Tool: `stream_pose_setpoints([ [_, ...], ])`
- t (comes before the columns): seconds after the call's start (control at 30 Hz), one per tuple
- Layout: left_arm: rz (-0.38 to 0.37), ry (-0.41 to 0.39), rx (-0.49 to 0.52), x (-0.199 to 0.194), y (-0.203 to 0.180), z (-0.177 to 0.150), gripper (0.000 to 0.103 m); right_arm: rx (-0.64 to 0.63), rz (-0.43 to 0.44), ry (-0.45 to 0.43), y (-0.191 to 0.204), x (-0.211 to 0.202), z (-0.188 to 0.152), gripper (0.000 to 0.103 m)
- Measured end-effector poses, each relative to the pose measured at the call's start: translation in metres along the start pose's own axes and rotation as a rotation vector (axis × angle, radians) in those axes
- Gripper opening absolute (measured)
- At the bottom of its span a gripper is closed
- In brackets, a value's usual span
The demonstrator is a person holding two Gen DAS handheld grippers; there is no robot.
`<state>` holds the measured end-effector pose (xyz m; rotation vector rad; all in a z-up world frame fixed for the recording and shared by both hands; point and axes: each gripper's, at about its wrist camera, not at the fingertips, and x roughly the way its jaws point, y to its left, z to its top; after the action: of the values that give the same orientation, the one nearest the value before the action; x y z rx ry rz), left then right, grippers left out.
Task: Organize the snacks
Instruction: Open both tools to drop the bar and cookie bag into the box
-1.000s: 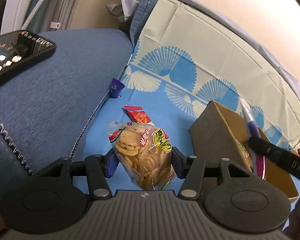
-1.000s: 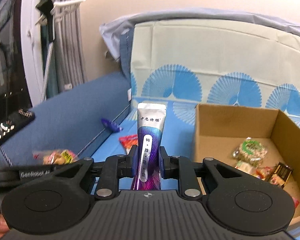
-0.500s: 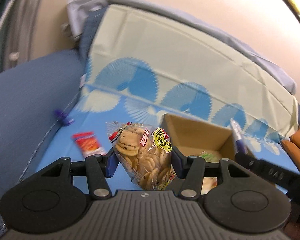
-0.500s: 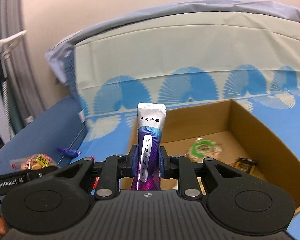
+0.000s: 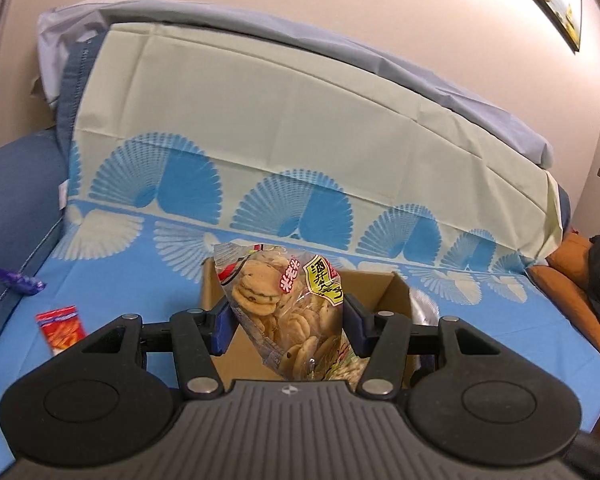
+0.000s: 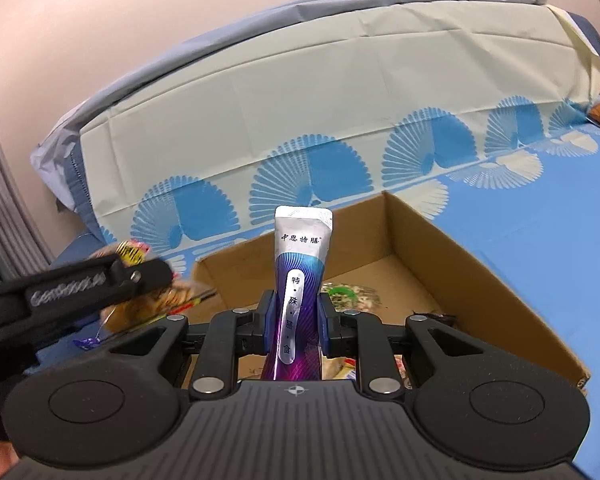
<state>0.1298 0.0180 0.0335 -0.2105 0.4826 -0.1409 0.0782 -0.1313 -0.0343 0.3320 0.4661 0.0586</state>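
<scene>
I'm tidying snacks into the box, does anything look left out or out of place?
Yes: a red snack packet and a purple wrapper lie loose on the blue sheet, left of the cardboard box.

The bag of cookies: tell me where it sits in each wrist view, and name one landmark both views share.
Left wrist view: the bag of cookies stands at centre, clamped in the left gripper, in front of the cardboard box.
Right wrist view: the bag is at the left edge, blurred, half hidden behind the left gripper.
Shared landmark: the cardboard box on the blue fan-print sheet.
</scene>
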Motion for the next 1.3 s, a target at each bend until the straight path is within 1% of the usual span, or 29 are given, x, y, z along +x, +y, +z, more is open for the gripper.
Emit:
stream_pose_setpoints([
  [0.13, -0.012, -0.003, 0.025, 0.008, -0.011, 0.007, 0.060, 0.011, -0.009, 0.003, -0.004, 0.002, 0.001, 0.022],
  [0.2, -0.019, 0.004, 0.041, 0.011, -0.015, 0.010, 0.062, 0.014, -0.015, 0.006, -0.004, 0.003, 0.000, 0.022],
  [0.23, -0.020, 0.013, 0.054, 0.013, -0.017, 0.010, 0.069, 0.014, -0.019, 0.007, -0.004, 0.003, 0.000, 0.022],
  [0.27, -0.020, 0.026, 0.069, 0.015, -0.017, 0.010, 0.076, 0.012, -0.031, 0.010, -0.003, 0.004, 0.000, 0.025],
  [0.3, -0.017, 0.039, 0.082, 0.017, -0.017, 0.009, 0.086, 0.007, -0.049, 0.015, -0.003, 0.005, -0.001, 0.029],
  [0.33, -0.008, 0.037, 0.091, 0.016, -0.015, 0.008, 0.086, 0.002, -0.073, 0.023, -0.001, 0.007, -0.002, 0.035],
  [0.37, 0.002, 0.030, 0.097, 0.014, -0.012, 0.006, 0.086, -0.002, -0.096, 0.032, -0.001, 0.009, -0.003, 0.052],
  [0.4, 0.015, 0.019, 0.102, 0.010, -0.008, 0.005, 0.086, 0.003, -0.111, 0.034, -0.001, 0.010, -0.004, 0.060],
  [0.47, 0.040, -0.015, 0.100, 0.000, 0.005, 0.002, 0.086, 0.007, -0.125, 0.036, -0.001, 0.012, -0.006, 0.060],
  [0.57, 0.081, -0.064, 0.092, -0.021, 0.033, -0.004, 0.079, -0.008, -0.152, 0.030, 0.002, 0.014, -0.009, 0.064],
  [0.63, 0.103, -0.071, 0.081, -0.035, 0.058, -0.009, 0.068, -0.022, -0.161, 0.031, 0.005, 0.016, -0.012, 0.064],
  [0.67, 0.113, -0.069, 0.072, -0.043, 0.072, -0.011, 0.064, -0.031, -0.164, 0.028, 0.008, 0.017, -0.014, 0.064],
  [0.73, 0.133, -0.053, 0.051, -0.058, 0.103, -0.016, 0.047, -0.053, -0.166, 0.021, 0.013, 0.018, -0.018, 0.064],
  [0.77, 0.144, -0.045, 0.043, -0.065, 0.119, -0.019, 0.041, -0.067, -0.163, 0.014, 0.017, 0.017, -0.020, 0.064],
  [0.8, 0.163, -0.039, 0.039, -0.072, 0.135, -0.024, 0.028, -0.081, -0.156, 0.005, 0.021, 0.017, -0.022, 0.064],
  [0.83, 0.186, -0.037, 0.050, -0.078, 0.149, -0.030, 0.023, -0.096, -0.144, -0.008, 0.026, 0.015, -0.024, 0.064],
  [0.9, 0.241, -0.030, 0.077, -0.089, 0.176, -0.049, 0.019, -0.134, -0.116, -0.036, 0.040, 0.011, -0.029, 0.063],
  [0.97, 0.276, -0.014, 0.092, -0.097, 0.198, -0.073, 0.018, -0.185, -0.072, -0.067, 0.057, 0.006, -0.035, 0.063],
  [1.0, 0.304, 0.007, 0.083, -0.098, 0.208, -0.087, 0.018, -0.210, -0.048, -0.079, 0.065, 0.004, -0.038, 0.063],
  [1.03, 0.313, 0.034, 0.040, -0.098, 0.215, -0.088, 0.016, -0.237, -0.021, -0.093, 0.074, 0.002, -0.041, 0.062],
  [1.1, 0.295, -0.023, 0.011, -0.106, 0.220, -0.085, 0.016, -0.295, 0.041, -0.115, 0.093, -0.003, -0.050, 0.060],
  [1.2, 0.291, -0.009, 0.027, -0.102, 0.219, -0.088, 0.016, -0.373, 0.133, -0.129, 0.119, -0.008, -0.063, 0.057],
  [1.3, 0.268, -0.037, 0.049, -0.105, 0.215, -0.088, 0.016, -0.427, 0.214, -0.120, 0.143, -0.010, -0.075, 0.052],
])
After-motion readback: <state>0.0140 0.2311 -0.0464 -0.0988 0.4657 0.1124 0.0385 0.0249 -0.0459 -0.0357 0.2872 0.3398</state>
